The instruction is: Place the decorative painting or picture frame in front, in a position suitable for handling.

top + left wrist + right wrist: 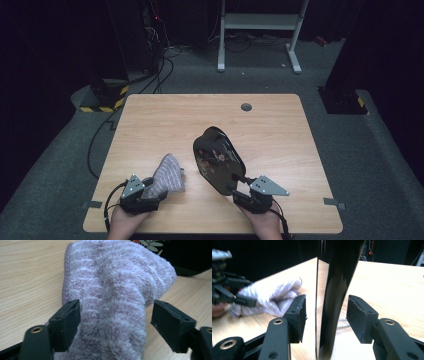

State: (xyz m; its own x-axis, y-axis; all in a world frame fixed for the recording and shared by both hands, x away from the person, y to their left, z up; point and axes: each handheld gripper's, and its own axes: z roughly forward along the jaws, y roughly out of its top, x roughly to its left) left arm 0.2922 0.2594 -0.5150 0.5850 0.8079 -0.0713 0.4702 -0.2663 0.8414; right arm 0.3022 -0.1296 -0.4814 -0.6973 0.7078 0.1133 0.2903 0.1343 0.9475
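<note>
Left gripper (pixel 146 192): positioned near the front-left corner of the wooden table (pixel 165 120), jaws spread, with a folded lilac striped towel (pixel 167 175) lying between them. In the left gripper view the left jaw touches the pile of the towel (pixel 112 297), while the right jaw stands clear of it. The towel is therefore bracketed, not pinched.

Right gripper (pixel 244 189): positioned near the front edge, right of centre. Its jaws are spread on either side of the lower rim of a black oval plate (pixel 218 159), which bears a floral pattern and stands tilted up on edge. In the right gripper view the plate (pixel 334 290) passes edge-on between the pads with a visible gap on both sides. Whether the rim rests on the table or on part of the gripper cannot be determined.

Position of items: the plate sits near the middle of the table, toward the front edge; the towel lies just to its left, apart from it.

Assessment: the work appears to be wiping the plate with the towel. The step in hand is securing both items, and neither is yet firmly held.

Next move, in my judgement: press the right jaws onto the rim first, since the plate is unstable on edge and could topple. Then close the left jaws on the towel fold and carry it to the plate's face.
</note>
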